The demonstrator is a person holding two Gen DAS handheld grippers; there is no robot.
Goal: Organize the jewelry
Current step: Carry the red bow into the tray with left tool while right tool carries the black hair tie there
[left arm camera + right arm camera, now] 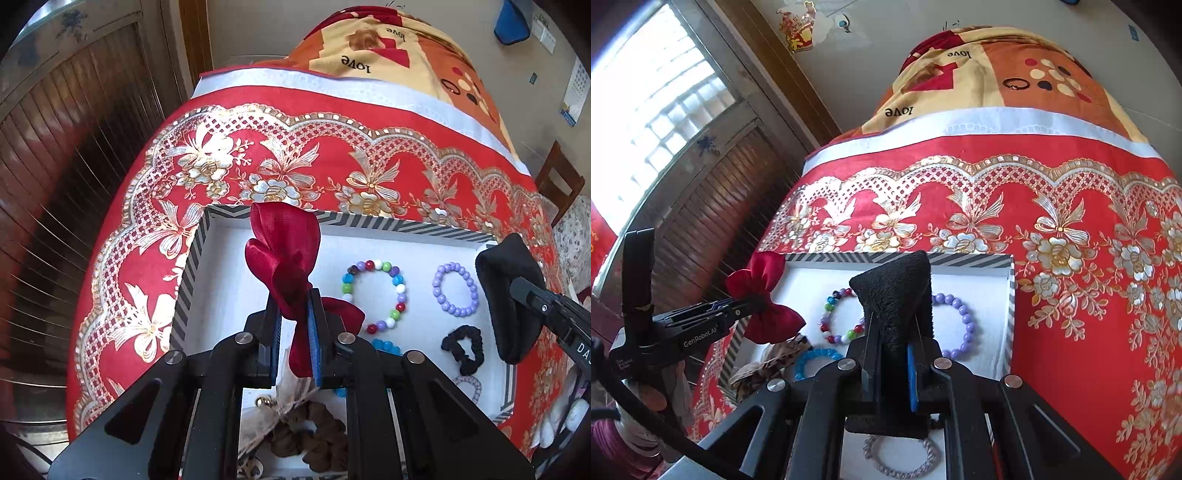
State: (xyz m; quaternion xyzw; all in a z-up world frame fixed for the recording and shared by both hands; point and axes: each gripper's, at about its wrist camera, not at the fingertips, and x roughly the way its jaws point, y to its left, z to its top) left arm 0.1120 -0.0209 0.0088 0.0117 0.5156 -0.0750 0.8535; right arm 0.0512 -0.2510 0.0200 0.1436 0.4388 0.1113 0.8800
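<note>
Left gripper (293,306): its two black fingers with blue pads are squeezing the middle of a shiny dark red ribbon bow (286,254). It is holding the bow up in the air, over the left part of the box.

Right gripper (894,332): its fingers are pinching a soft black fuzzy cloth piece (895,295). It is holding the cloth over the right part of the box.

Red bow look: it is smooth and shiny, with two puffy loops and a tight pinched middle.

Red bow direction: in the left wrist view its long side is running near to far, with one loop pointing away past the fingertips and the other hanging back toward the camera.

Box: a white flat box with a black-and-white striped rim (369,220) is sitting on the cloth.

Inside the box, near: a brown fabric scrunchie (314,439) and a grey twisty hair tie (901,458) are lying there.

Inside the box, middle: a blue bead bracelet (816,360) and a black scrunchie (463,349) are lying apart.

Inside the box, far: a many-colour bead bracelet (376,295) is lying beside a purple bead bracelet (456,293), not touching.

Surface: a red cloth with gold and white flowers (295,162) is covering the table.

Room: an orange and cream blanket with the word "love" (388,48) is lying behind, and a brown slatted door (74,147) is standing to the left.
</note>
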